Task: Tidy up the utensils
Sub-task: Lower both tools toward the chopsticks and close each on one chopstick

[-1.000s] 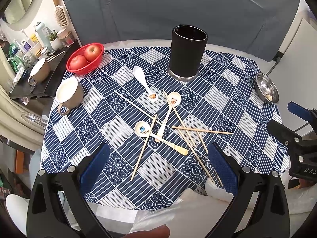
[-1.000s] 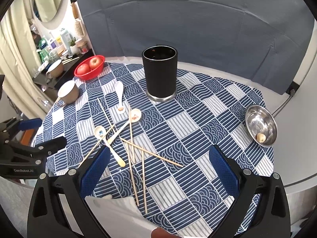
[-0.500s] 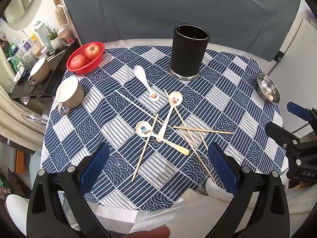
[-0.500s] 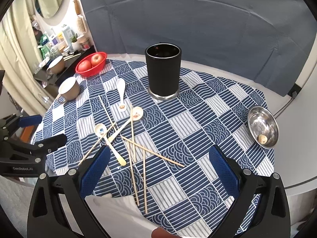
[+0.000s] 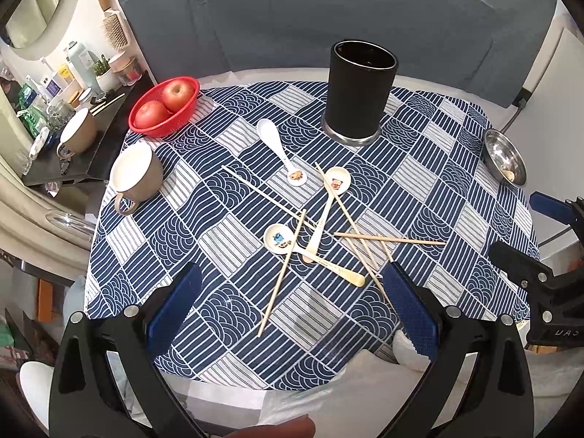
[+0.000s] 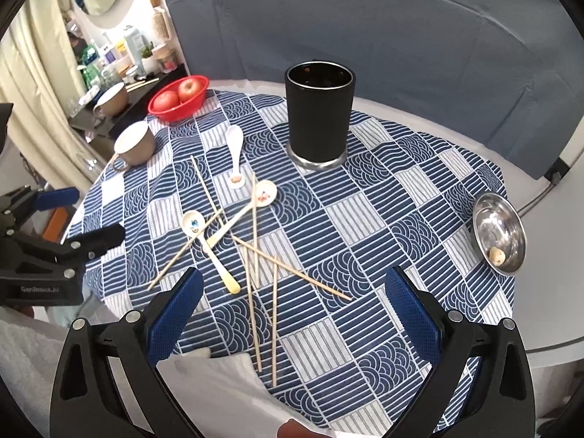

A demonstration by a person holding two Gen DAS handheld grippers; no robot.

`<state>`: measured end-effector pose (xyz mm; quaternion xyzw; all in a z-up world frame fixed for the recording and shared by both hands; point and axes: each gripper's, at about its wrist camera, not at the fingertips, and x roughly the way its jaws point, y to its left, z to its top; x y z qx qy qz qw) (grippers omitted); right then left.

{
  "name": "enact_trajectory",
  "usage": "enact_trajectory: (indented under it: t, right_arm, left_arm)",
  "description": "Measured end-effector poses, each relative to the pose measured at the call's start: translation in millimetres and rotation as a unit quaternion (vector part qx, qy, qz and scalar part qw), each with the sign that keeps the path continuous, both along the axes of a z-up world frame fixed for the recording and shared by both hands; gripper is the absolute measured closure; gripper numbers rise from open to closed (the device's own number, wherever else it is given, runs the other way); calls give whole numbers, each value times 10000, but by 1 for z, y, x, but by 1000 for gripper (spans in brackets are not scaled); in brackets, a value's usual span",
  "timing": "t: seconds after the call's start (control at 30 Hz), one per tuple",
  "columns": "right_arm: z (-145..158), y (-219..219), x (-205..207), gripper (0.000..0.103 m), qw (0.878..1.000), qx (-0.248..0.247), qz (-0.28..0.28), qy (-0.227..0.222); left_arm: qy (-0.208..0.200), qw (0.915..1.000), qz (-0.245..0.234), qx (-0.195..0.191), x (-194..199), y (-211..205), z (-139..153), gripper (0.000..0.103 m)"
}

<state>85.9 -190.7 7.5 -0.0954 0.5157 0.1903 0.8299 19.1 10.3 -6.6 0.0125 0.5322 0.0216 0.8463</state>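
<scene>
Setting: a round counter [image 5: 511, 84] under a blue-and-white patterned cloth [image 5: 219, 241], grey-blue drape behind, a cluttered shelf at far left.
Holder: a tall black cup [image 5: 359, 89] stands upright at the far middle of the cloth, nothing showing above its rim.
Spoons: three, all flat on the cloth: a white spoon [image 5: 279, 151] near the cup, a spoon with a red motif [image 5: 328, 204] right of it, a spoon with a blue motif [image 5: 310, 252] nearest.
Chopsticks: about six [image 6: 255, 255], lying crossed over each other and over the two nearer spoons; the exact count is unsure where they overlap.
Other things: one red basket [image 5: 164, 107] with two apples, one beige mug [image 5: 135, 175] at left, one steel dish [image 5: 505, 162] at right.
Left gripper [image 5: 292, 314]: fingers spread wide, holding nothing, above the near edge of the cloth.
Right gripper [image 6: 292, 314]: fingers likewise wide and empty, over the near ends of the chopsticks.
Risk, tangle: lifting one chopstick would likely drag or flick those lying across it, or roll one off the near edge.
Risk, grip: thin sticks flat on cloth may slip from the fingers, or the cloth gets pinched instead.
Risk, cup: a long utensil striking the rim could tip the tall cup.
</scene>
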Motion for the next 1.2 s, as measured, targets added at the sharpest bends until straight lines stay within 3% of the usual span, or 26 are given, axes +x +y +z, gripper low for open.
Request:
enact_trajectory:
  t: [0.3, 0.63, 0.8, 1.0, 1.2]
  right_arm:
    - [-19, 5, 8, 8, 9988, -458, 111, 123]
    - [-58, 7, 18, 8, 9955, -725, -26, 611]
    - [-89, 11, 23, 8, 9915, -879, -34, 959]
    - [-122, 15, 26, 8, 9861, -1063, -24, 1277]
    - [-155, 8, 31, 8, 9788, -1069, -173, 1741]
  left_arm:
    - [412, 9989, 178, -139, 13, 18, -20, 6]
    - [940, 9952, 78, -246, 25, 35, -54, 6]
    - [1144, 9933, -76, 159, 33, 39, -80, 6]
    - [1462, 9886, -271, 235, 38, 44, -110, 6]
    - [1705, 9850, -257, 21, 49, 53, -141, 6]
